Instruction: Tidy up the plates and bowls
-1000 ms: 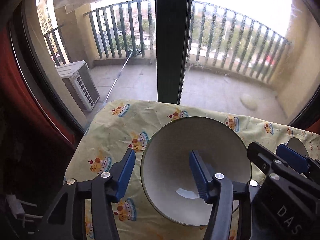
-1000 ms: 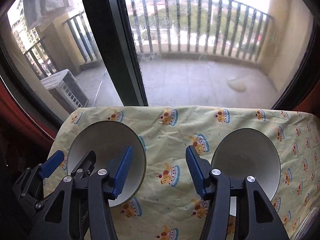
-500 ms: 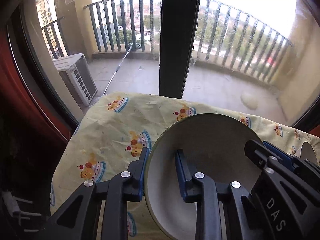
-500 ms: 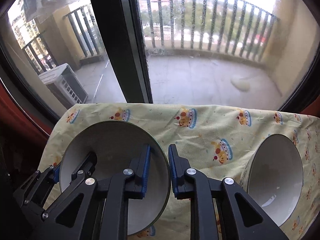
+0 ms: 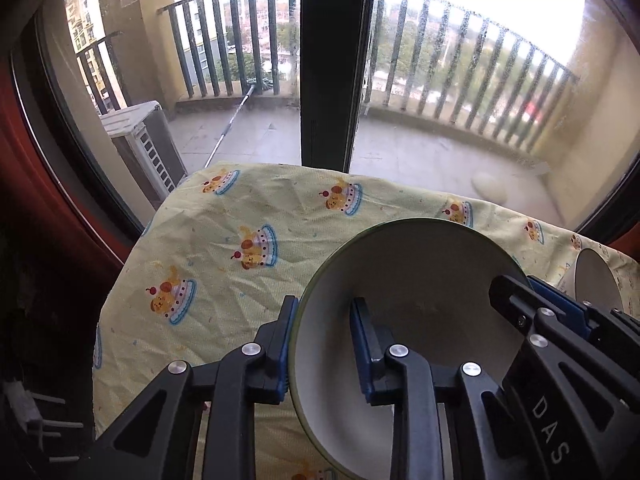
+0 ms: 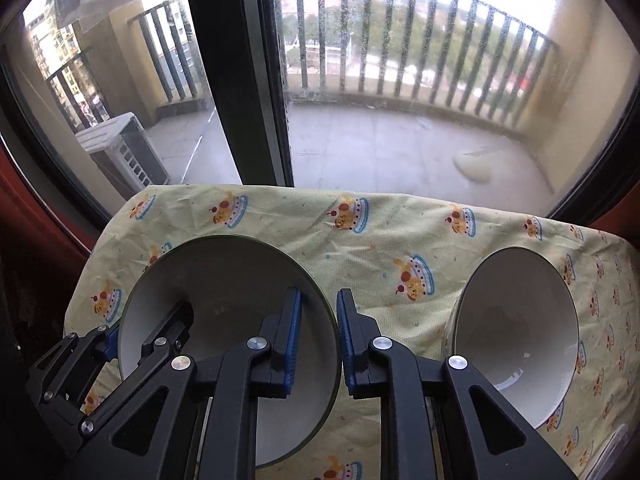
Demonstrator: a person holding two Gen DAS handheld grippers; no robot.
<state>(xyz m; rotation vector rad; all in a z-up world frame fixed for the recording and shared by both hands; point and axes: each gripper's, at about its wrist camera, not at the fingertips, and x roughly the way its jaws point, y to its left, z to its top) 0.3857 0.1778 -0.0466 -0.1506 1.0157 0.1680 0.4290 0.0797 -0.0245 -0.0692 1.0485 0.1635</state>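
A white bowl with a green rim (image 5: 420,280) is held between both grippers above the yellow tablecloth (image 5: 240,208). My left gripper (image 5: 322,344) is shut on its left rim, one finger outside and one inside. My right gripper (image 6: 318,332) is shut on the same bowl's (image 6: 224,280) right rim; it also shows in the left wrist view (image 5: 560,312). The left gripper shows in the right wrist view (image 6: 116,340). A second white bowl (image 6: 516,320) stands on the cloth to the right, and its edge shows in the left wrist view (image 5: 596,284).
The table's far edge (image 6: 360,196) meets a glass door with a dark frame post (image 6: 248,72). A balcony with railing and an air-conditioner unit (image 6: 120,156) lies beyond. Bare cloth shows to the bowl's left (image 5: 192,264) and between the bowls (image 6: 400,248).
Both grippers went from open to shut on the green-rimmed bowl's rim. The bowl has risen and shifted a little to the right between them.
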